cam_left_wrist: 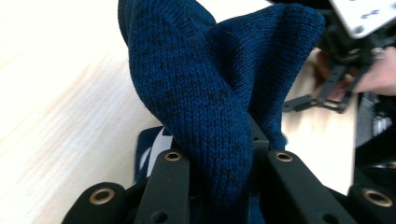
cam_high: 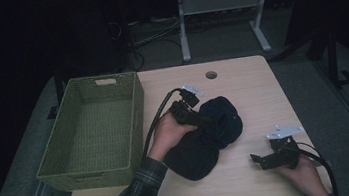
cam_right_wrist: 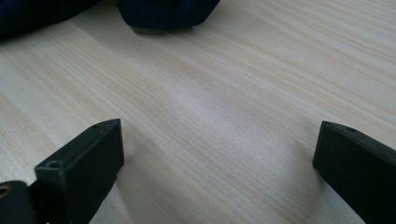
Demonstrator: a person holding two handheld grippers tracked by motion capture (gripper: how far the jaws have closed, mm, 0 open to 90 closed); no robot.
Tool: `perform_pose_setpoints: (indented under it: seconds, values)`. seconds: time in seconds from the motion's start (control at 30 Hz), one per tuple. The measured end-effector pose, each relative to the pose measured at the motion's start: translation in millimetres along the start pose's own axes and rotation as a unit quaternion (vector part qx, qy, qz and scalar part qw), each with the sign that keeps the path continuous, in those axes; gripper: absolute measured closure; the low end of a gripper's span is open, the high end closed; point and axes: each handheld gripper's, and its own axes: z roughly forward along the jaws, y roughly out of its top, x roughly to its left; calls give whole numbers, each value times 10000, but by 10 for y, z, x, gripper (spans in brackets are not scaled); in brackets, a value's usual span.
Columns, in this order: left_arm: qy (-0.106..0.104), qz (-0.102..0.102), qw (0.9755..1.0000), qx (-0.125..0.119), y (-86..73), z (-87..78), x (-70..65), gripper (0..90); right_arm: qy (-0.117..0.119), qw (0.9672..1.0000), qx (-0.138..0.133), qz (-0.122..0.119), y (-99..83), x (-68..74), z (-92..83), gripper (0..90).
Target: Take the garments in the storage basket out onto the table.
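A dark blue knit hat (cam_high: 221,116) lies in the middle of the wooden table (cam_high: 257,88), with a darker knit piece (cam_high: 192,155) against it toward the front. My left gripper (cam_high: 205,120) reaches into it from the left. In the left gripper view a fold of the blue knit (cam_left_wrist: 205,84) stands pinched between the two black jaws of that gripper (cam_left_wrist: 217,149). My right gripper (cam_high: 260,162) rests low at the front right of the table. Its jaws stand wide apart over bare wood (cam_right_wrist: 219,144), and the hat's edge (cam_right_wrist: 163,14) lies farther off.
A green woven basket (cam_high: 134,118) with nothing in it stands at the table's left side. A round cable hole (cam_high: 211,75) sits near the far edge. Behind the table stands a grey desk frame (cam_high: 183,31) with cables on the floor.
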Motion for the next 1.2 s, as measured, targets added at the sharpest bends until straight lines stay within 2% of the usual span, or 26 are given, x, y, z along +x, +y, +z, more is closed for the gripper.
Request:
perform_pose_setpoints:
  seconds: [0.1, 0.13, 0.23, 0.27, 0.37, 0.4, 0.43, 0.5, 0.53, 0.57, 0.6, 0.63, 0.67, 0.73, 0.77, 0.8, 0.87, 1.03, 1.1, 1.13, 1.17, 1.2]
  values:
    - [76, -58, 10000, -13, -22, 22, 55, 742, -2, 10000, -1, -15, 0, -2, 1, 15]
    - [210, -87, 9997, 4, -44, 40, 99, 731, 2, 10000, 3, -12, 0, -2, 1, 15]
    - [300, -144, 9994, -3, -71, 60, 144, 699, 2, 10000, 3, -11, 0, -2, 1, 15]
    - [392, -197, 9990, 10, -97, 76, 189, 676, 3, 10000, 1, -15, 0, -2, 1, 15]
    - [469, -267, 9985, -5, -123, 91, 231, 623, 2, 10000, 3, -12, 0, -2, 1, 15]
    - [577, -303, 9979, 7, -140, 94, 266, 592, 11, 10000, 0, -4, 0, 0, 0, 15]
    - [577, -303, 9979, 7, -140, 94, 266, 553, 12, 10000, 0, -4, 0, 0, 0, 15]
    - [750, -366, 9965, -35, -153, 70, 293, 466, 12, 10000, -3, -9, 0, -1, 1, 15]
    - [827, -332, 9960, 4, -154, 53, 297, 424, 8, 10000, 3, -14, 0, -2, 0, 15]
    - [827, -332, 9960, 4, -154, 53, 297, 384, 2, 10000, 2, -16, 0, -2, 1, 15]
    - [1048, -265, 9941, 43, -156, 26, 285, 335, 3, 10000, 0, -18, 0, -2, 1, 15]
    - [1048, -265, 9941, 43, -156, 26, 285, 304, 3, 10000, 0, -18, 0, -2, 1, 15]
    - [1233, -245, 9921, 61, -156, -15, 278, 268, 2, 10000, 2, -14, 0, -2, 1, 15]
    - [1360, -239, 9904, 75, -159, -54, 272, 234, 1, 10000, 2, -14, 0, -2, 1, 15]
    - [1360, -239, 9904, 75, -159, -54, 272, 218, 1, 10000, 2, -14, 0, -2, 1, 15]
    - [1459, -246, 9890, 70, -166, -108, 263, 209, 1, 10000, 0, -14, 0, -2, 1, 15]
    - [1507, -253, 9882, 56, -174, -149, 251, 197, 1, 10000, 1, -15, 0, -2, 1, 15]
    - [1516, -218, 9882, 53, -214, -245, 189, 200, 2, 10000, 1, -16, 0, -2, 1, 15]
    - [1507, -182, 9884, 39, -242, -288, 136, 236, 0, 10000, 0, -14, 0, -2, 1, 15]
    - [1518, -160, 9883, 37, -260, -312, 98, 281, -4, 10000, -6, -24, 0, -3, 2, 15]
    - [1532, -151, 9881, 28, -274, -325, 74, 281, -4, 10000, -6, -24, 0, -3, 2, 15]
    - [1524, -109, 9883, -14, -311, -358, 15, 349, 7, 10000, -5, -23, 0, -3, 1, 15]
